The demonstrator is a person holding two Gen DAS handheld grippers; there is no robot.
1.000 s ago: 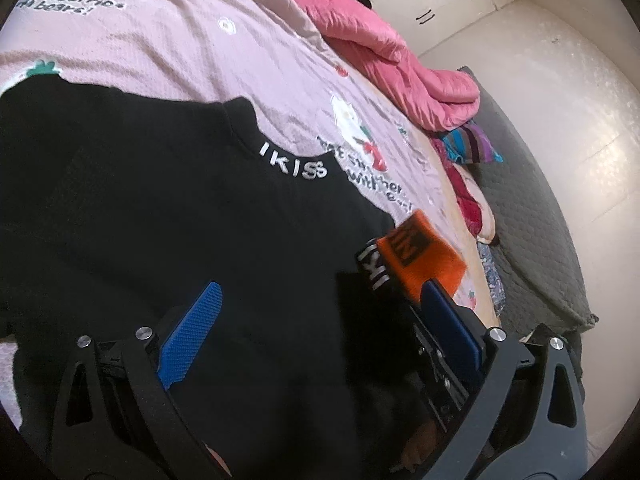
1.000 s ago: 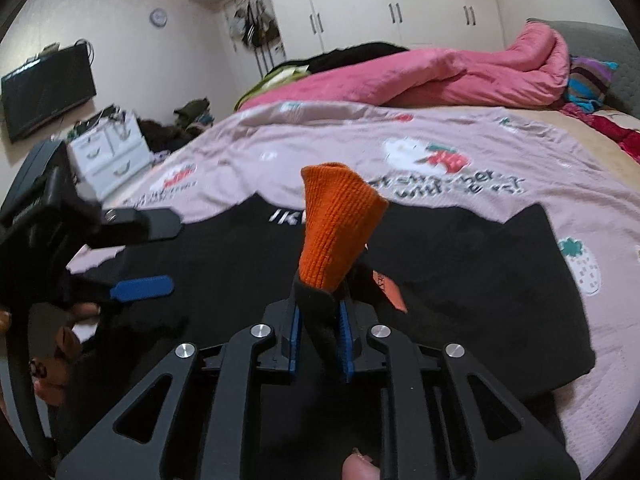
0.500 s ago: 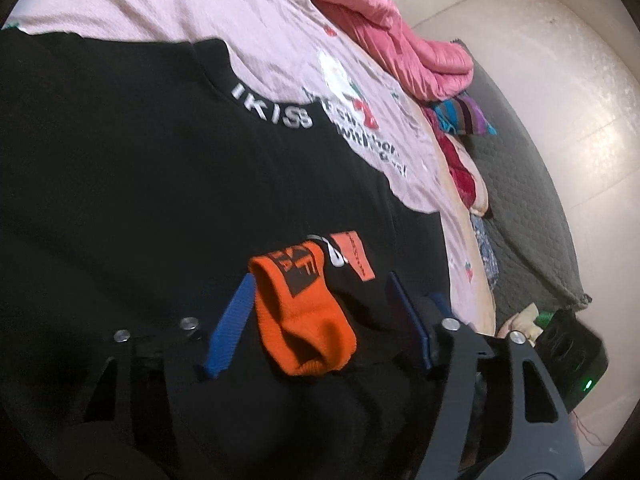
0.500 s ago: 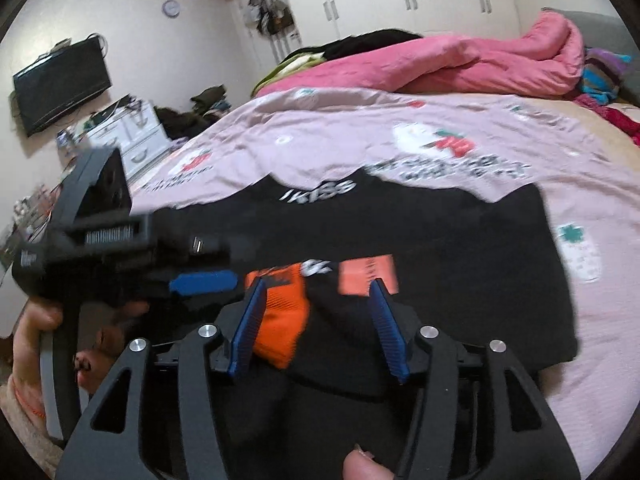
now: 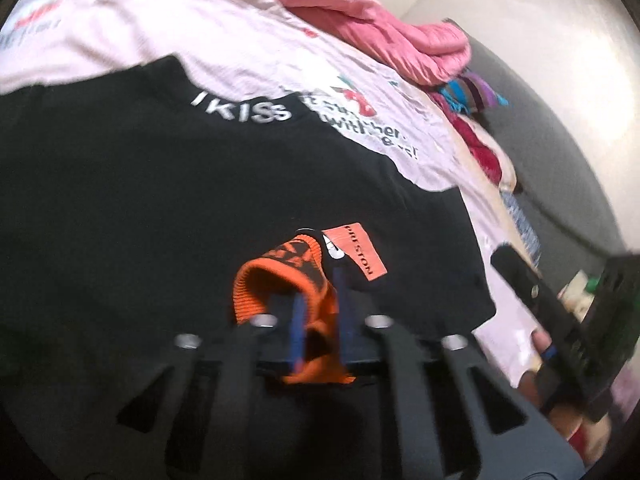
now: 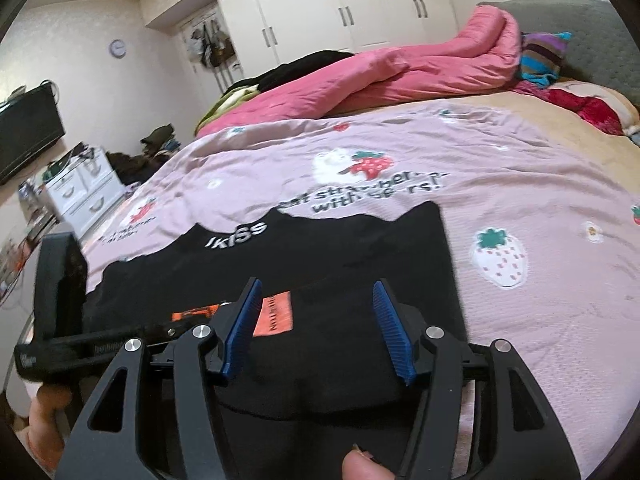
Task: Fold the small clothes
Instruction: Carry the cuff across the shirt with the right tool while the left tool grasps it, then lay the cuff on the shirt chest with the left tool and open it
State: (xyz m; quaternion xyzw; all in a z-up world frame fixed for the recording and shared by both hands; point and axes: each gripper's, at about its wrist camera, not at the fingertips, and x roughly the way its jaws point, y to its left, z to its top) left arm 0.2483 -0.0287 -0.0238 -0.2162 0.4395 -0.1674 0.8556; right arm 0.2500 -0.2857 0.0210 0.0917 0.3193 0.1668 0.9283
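Pinching the orange-and-black knitted sock [image 5: 280, 280] at lower centre of the left wrist view, the left gripper [image 5: 320, 320] has its blue pads clamped on it, over the black "IKISS" garment [image 5: 160, 200] spread on the pink strawberry-print bedsheet [image 6: 520, 208]. The right gripper [image 6: 316, 328] hangs spread apart above the black cloth, holding nothing.

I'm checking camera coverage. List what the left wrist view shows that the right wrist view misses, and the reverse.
Only the left wrist view: the left gripper, jaws shut on the orange sock.
Only the right wrist view: the right gripper with jaws open and empty, the wardrobe, the TV.
Both: the black shirt, its orange tag, the pink quilt.
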